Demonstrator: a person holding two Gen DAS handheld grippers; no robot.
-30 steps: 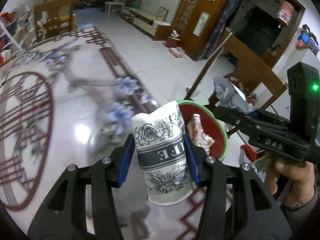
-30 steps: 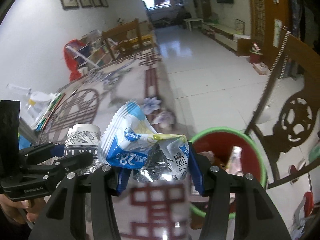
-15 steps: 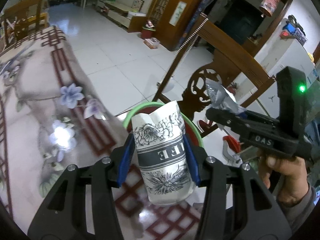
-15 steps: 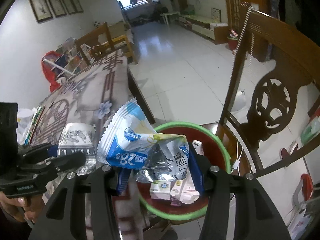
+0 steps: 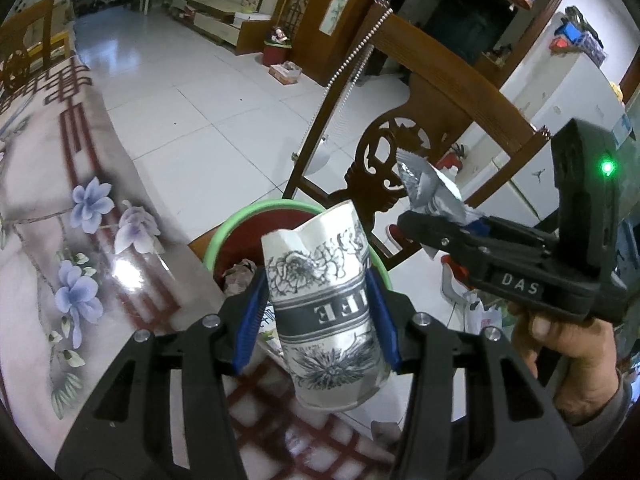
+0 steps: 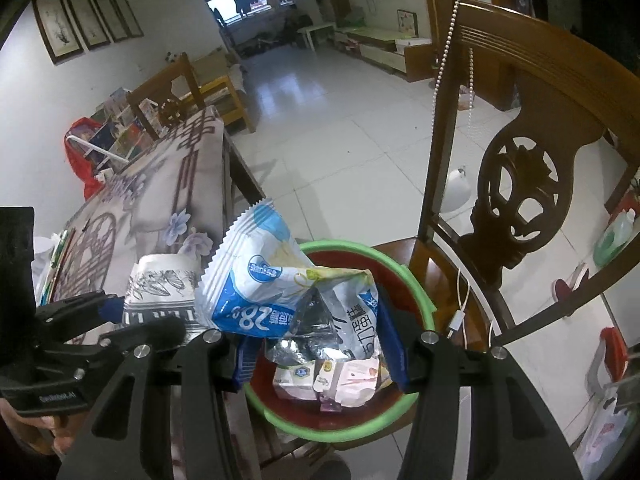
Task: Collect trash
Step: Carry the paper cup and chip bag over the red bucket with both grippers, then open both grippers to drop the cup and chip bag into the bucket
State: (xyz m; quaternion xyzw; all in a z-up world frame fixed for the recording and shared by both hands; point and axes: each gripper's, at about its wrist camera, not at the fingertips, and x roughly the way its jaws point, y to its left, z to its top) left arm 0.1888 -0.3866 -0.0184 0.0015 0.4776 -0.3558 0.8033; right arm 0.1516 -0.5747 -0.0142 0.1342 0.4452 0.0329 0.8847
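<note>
The left gripper (image 5: 316,320) holds a squashed paper cup (image 5: 326,312) tight over the counter's (image 5: 48,216) edge. The right gripper (image 6: 316,344) holds a crinkly snack wrapper (image 6: 280,280) above the red bin (image 6: 416,296) with a green rim, which sits on a wooden chair (image 6: 520,184) just beside the counter's edge.

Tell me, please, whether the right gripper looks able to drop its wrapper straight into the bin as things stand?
Probably yes. The right gripper, shut on the wrapper, hangs over the open mouth of the bin, with nothing seen between them. The cup sits off to the side.
</note>
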